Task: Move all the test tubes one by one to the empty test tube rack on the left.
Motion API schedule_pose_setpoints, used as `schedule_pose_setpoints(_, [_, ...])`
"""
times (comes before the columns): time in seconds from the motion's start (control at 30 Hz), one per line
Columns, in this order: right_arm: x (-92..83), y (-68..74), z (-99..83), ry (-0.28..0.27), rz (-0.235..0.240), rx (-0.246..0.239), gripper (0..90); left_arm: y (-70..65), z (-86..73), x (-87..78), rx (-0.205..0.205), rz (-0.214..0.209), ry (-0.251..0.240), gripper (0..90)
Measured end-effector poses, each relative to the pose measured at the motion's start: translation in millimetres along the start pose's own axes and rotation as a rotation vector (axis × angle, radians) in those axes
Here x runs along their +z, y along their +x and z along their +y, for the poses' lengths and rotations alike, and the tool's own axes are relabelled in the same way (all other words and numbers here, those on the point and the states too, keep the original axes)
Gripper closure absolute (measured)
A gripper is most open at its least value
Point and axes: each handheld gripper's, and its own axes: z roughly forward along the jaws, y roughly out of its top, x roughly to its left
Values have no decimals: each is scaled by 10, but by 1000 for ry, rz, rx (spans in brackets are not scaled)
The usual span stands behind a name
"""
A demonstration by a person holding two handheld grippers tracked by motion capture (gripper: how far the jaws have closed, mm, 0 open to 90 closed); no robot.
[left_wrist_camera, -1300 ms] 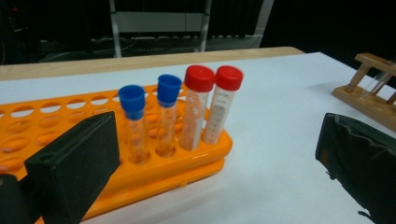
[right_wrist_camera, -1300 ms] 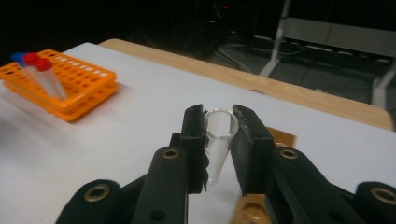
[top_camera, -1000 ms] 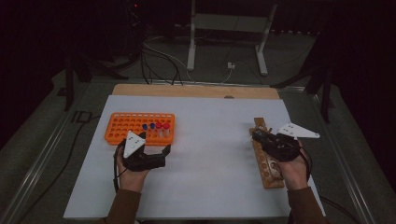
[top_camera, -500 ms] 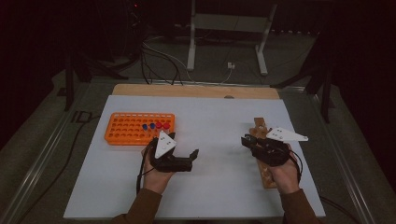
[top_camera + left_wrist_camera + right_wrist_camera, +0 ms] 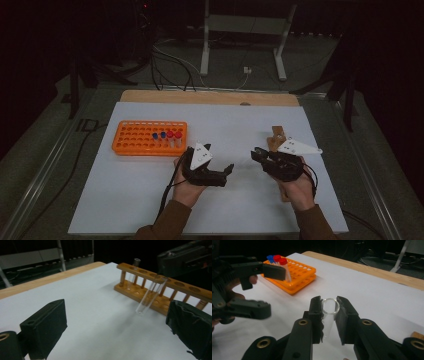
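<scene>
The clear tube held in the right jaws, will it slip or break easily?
Likely slippery: the glass tube looks smooth, clamped only near its open rim by the right gripper. Probably fragile, since its wall looks thin. Laid on the white table, it would likely roll.

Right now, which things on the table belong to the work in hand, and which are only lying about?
In the work:
- glass test tube, clamped in the right hand-held gripper
- left hand-held gripper, jaws open
- wooden tube rack
- orange rack with capped tubes

Lying about:
- cables behind the table
- metal stand
</scene>
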Motion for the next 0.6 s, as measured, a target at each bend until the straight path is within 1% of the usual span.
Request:
schedule_pose_setpoints(0.17, [30, 45, -8, 5, 13, -2, 762, -68, 9, 62, 7, -22, 10, 73])
schedule_pose_setpoints(0.27, [55, 83, -10, 10, 21, -6, 762, -118, 13, 108, 8, -52, 25, 81])
schedule_pose_setpoints(0.3, [66, 95, -13, 11, 29, -4, 762, -138, 14, 126, 12, -58, 33, 81])
schedule_pose_setpoints(0.4, [98, 116, -28, 14, 77, 27, 762, -191, 17, 187, 20, -76, 56, 81])
schedule_pose_setpoints(0.47, [122, 129, -37, 22, 86, 29, 762, -222, 17, 219, 31, -73, 62, 82])
schedule_pose_setpoints(0.5, [129, 135, -40, 25, 90, 33, 761, -235, 16, 227, 41, -65, 63, 99])
schedule_pose_setpoints(0.6, [137, 156, -41, 27, 102, 35, 761, -266, 12, 246, 60, -53, 66, 223])
